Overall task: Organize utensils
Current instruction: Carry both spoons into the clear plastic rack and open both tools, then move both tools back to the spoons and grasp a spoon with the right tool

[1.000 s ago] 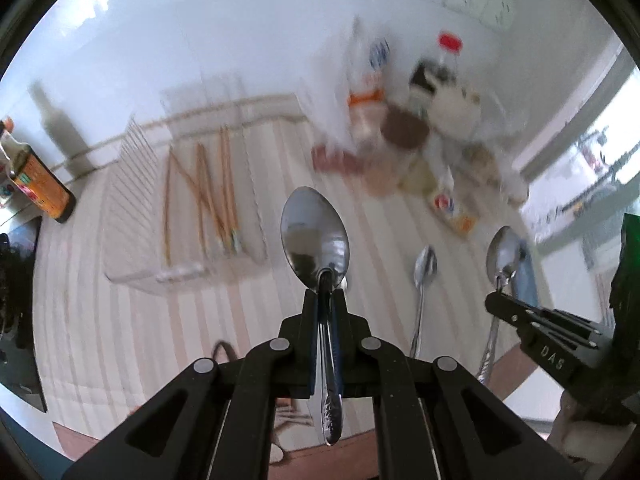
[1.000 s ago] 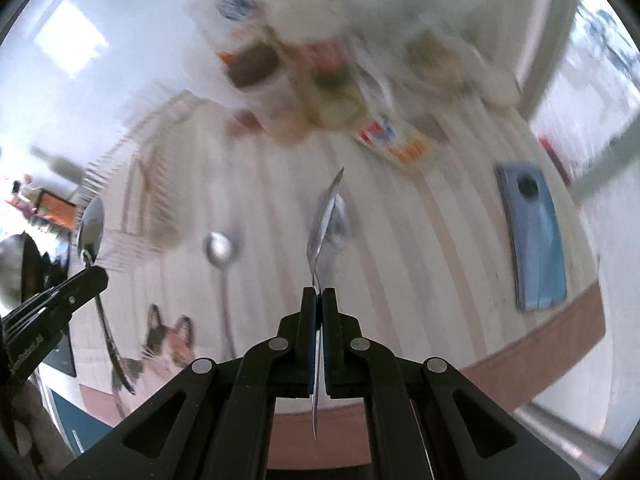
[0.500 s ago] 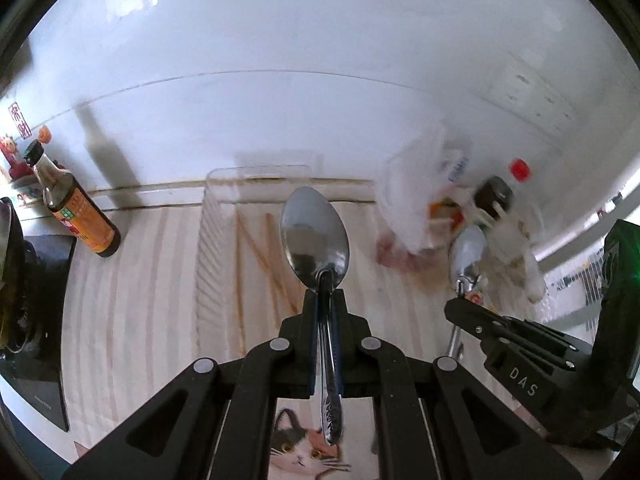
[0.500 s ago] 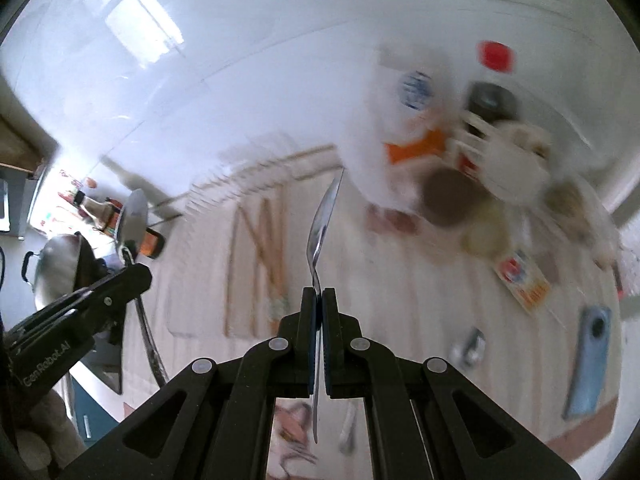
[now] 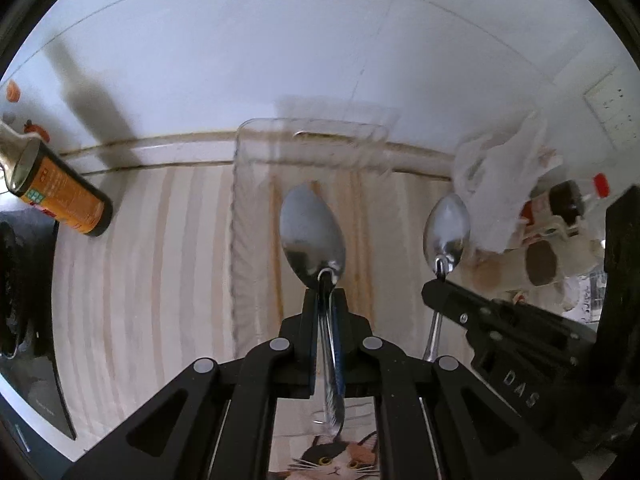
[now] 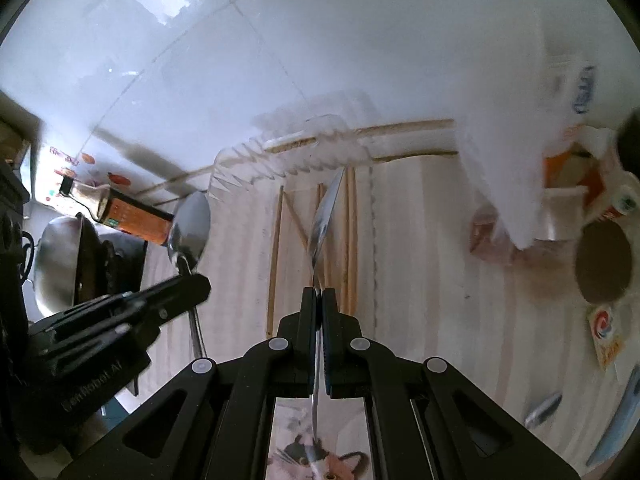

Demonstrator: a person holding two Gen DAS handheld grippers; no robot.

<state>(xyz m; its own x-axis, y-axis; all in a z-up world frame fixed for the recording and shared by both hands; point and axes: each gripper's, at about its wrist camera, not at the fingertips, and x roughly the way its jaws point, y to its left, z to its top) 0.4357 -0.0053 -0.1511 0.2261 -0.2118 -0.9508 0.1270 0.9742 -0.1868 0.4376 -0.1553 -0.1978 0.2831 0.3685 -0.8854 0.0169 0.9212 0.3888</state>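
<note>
**A:** Two spoons in the air! The left spoon [image 5: 313, 231] sits dead centre of the left wrist view, bowl facing the lens, neck pinched tight between the closed fingers of the left gripper [image 5: 325, 300], handle running back down through them.

**B:** And the right spoon [image 6: 325, 216] is turned edge-on in its own camera, a thin sliver rising toward twelve o'clock, clamped just as firmly by the right gripper [image 6: 319, 298].

**A:** Each shows in the other's view, too: the right gripper at four o'clock in the left view, the left at eight o'clock in the right view.

**B:** Beyond both bowls, at twelve o'clock, is the clear tray [image 5: 256, 240], resting on the striped counter [image 5: 140, 280] with its far end near the white wall [image 5: 320, 60]. Wooden chopsticks [image 6: 276, 248] lie lengthwise inside it.

**A:** Both spoons are above that tray, as far as the lens tells; whether either touches it, I cannot say.

**B:** Out at nine o'clock, an orange-labelled sauce bottle [image 5: 60, 196]. At three o'clock, a blurred white plastic bag [image 5: 500, 184] amid packages.

**A:** And at six o'clock, a cat picture [image 5: 336, 460] under the fingers.
</note>
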